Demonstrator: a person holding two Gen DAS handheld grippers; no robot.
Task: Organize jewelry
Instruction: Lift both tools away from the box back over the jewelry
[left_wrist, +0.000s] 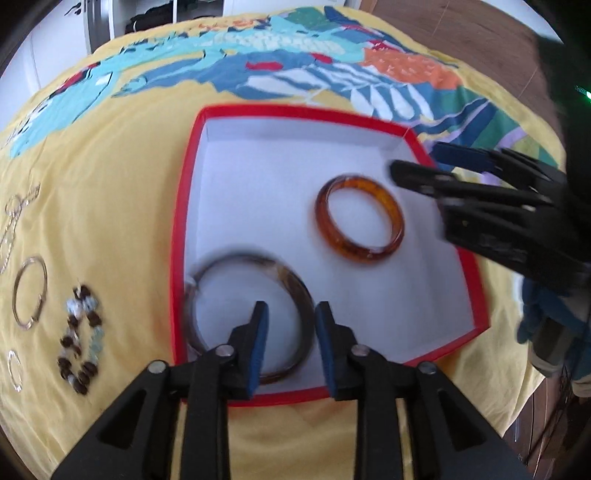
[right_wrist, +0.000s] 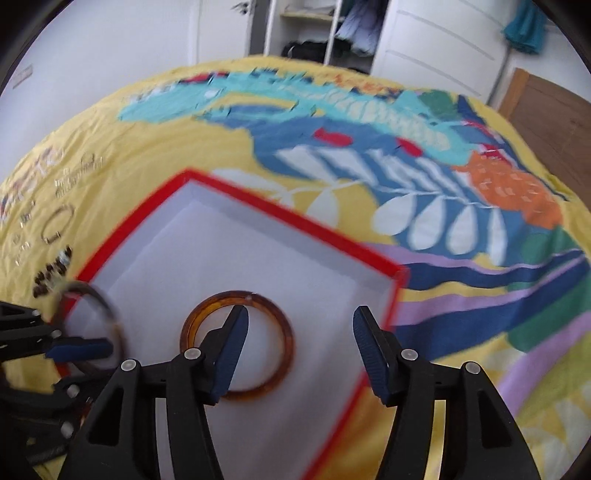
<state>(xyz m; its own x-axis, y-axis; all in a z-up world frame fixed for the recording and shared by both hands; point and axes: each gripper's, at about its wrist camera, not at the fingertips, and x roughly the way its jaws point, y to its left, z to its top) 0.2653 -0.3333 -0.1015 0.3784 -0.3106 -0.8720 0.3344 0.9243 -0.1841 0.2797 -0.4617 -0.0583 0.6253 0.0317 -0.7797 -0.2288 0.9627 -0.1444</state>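
A red-rimmed box (left_wrist: 183, 221) with a white floor lies on the yellow patterned cloth. In it lie an amber bangle (left_wrist: 359, 220) and a larger dark brown bangle (left_wrist: 280, 275). My left gripper (left_wrist: 291, 345) is open over the box's near edge, its fingers straddling the dark bangle's rim without closing on it. My right gripper (left_wrist: 415, 162) reaches in from the right, open, near the amber bangle. In the right wrist view the right gripper (right_wrist: 300, 354) is open and empty above the amber bangle (right_wrist: 286, 332), and the dark bangle (right_wrist: 96, 299) blurs beside the left gripper.
On the cloth left of the box lie a brown and pale beaded bracelet (left_wrist: 82, 341), a thin silver bangle (left_wrist: 30, 291), a small silver ring (left_wrist: 14, 369) and a thin chain (left_wrist: 14, 214). A wooden floor (left_wrist: 461, 33) and wardrobes (right_wrist: 424, 44) lie beyond the bed.
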